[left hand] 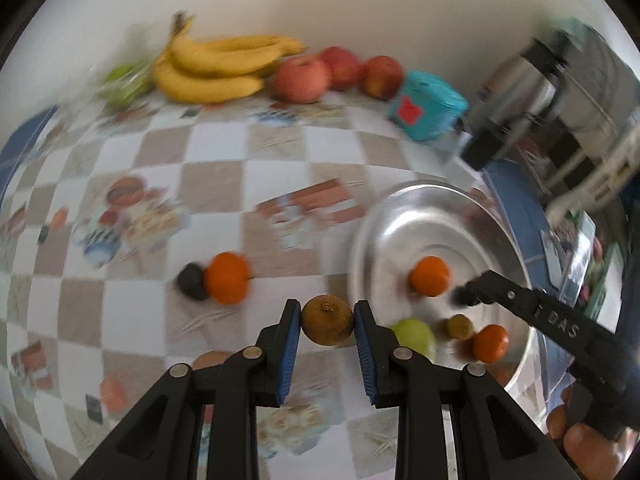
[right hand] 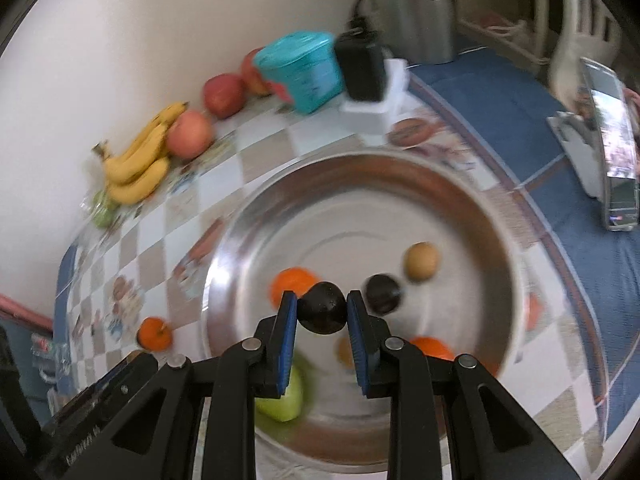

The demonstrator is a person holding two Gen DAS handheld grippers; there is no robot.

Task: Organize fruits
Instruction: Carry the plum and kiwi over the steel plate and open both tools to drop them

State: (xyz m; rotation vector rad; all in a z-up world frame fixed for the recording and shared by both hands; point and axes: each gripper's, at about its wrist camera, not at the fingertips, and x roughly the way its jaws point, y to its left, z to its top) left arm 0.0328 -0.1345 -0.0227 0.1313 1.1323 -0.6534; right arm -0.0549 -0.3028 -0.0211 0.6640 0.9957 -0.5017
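- My left gripper [left hand: 327, 322] is pinching a brown fruit [left hand: 327, 320] above the tablecloth, beside the steel bowl [left hand: 400, 216].
- My right gripper [right hand: 322, 308] is clamping a dark fruit [right hand: 322, 307] over that bowl.
- Several fruits are already sitting inside; an orange [left hand: 227, 278], bananas [left hand: 216, 66] and apples [left hand: 302, 78] are still waiting outside.

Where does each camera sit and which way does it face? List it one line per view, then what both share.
Left wrist: rides the left tongs, looking steeply down at the checkered tablecloth; they clamp a round brown fruit; a hand shows lower right.
Right wrist: rides the right tongs, looking down into the round steel basin; they clamp a dark round fruit.
Shared: basin, yellow bananas, red apples, teal box.
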